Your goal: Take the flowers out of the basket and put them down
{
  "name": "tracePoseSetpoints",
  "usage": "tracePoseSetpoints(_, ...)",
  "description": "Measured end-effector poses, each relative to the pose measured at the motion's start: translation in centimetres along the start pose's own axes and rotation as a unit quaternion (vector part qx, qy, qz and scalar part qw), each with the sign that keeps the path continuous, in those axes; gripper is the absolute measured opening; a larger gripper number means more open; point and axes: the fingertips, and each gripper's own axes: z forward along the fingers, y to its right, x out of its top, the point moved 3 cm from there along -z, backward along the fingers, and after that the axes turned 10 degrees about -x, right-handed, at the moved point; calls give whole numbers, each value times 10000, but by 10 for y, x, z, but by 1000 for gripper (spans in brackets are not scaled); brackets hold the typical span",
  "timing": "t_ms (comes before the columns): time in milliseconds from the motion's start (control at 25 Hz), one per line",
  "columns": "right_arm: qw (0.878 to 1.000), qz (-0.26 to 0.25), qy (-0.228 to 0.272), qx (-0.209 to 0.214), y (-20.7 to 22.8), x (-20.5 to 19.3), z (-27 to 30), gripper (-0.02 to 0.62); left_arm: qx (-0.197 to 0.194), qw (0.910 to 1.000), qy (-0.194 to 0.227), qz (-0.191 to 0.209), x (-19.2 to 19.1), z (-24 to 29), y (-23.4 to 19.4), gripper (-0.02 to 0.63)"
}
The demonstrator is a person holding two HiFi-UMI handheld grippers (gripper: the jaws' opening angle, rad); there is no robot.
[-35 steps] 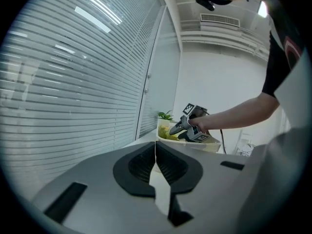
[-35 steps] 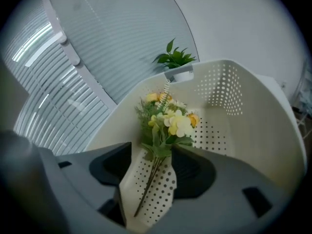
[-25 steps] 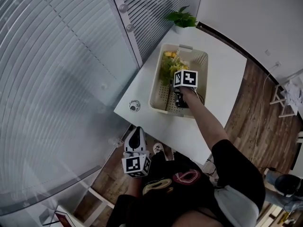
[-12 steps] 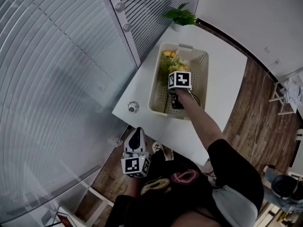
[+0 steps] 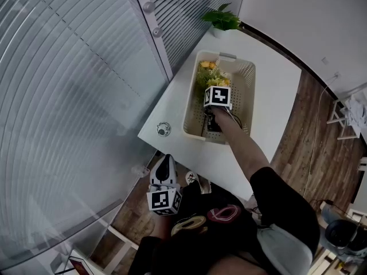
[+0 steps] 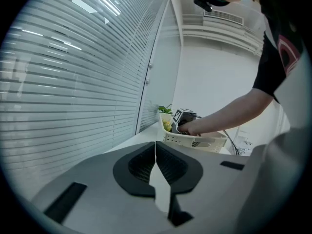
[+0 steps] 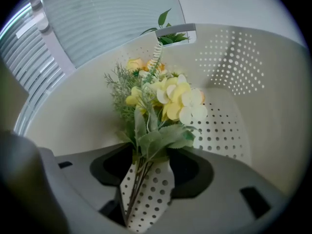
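Right claw [image 7: 146, 182] was down inside the basket [image 7: 234, 62], pointing steeply down, jaws spread. They had just been closing a little. The stems of the flowers [image 7: 165, 101] ran between the jaws with a gap on both sides, so no pinch yet.

Flowers were yellow and cream with green leaves. They lay along the basket's left wall, heads toward the far end with the handle slot, stems toward the near end.

Basket was cream, perforated, sitting on the white table [image 5: 172, 113] between its left and right edges, long side running toward the far corner. I saw a potted plant [image 5: 221, 20] at that far corner. A small round object [image 5: 163, 129] sat near the table's left edge, just beside the basket; I couldn't tell what it was.

Left claw [image 6: 156, 160] was pressed together with nothing in it, held off the table past the near-left edge, above the wood floor [image 5: 137, 216], pointing roughly at the basket.
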Motion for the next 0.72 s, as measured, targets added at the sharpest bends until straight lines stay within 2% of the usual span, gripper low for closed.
tracePoseSetpoints(120,10000,68,19,-59,2,0,2,183,23,10000,-29,-22,-2,-2,-2,18)
tracePoseSetpoints(280,9991,357,-122,170,-2,-2,3,135,103,9997,-99,-185,-9,-6,-9,18)
tracePoseSetpoints(520,9973,636,78,368,-3,-2,1,81,202,9992,-99,-317,-13,-12,-15,18)
tracePoseSetpoints(720,9951,799,303,506,-4,-2,-4,66,344,9983,-48,-474,-15,-19,-25,18)
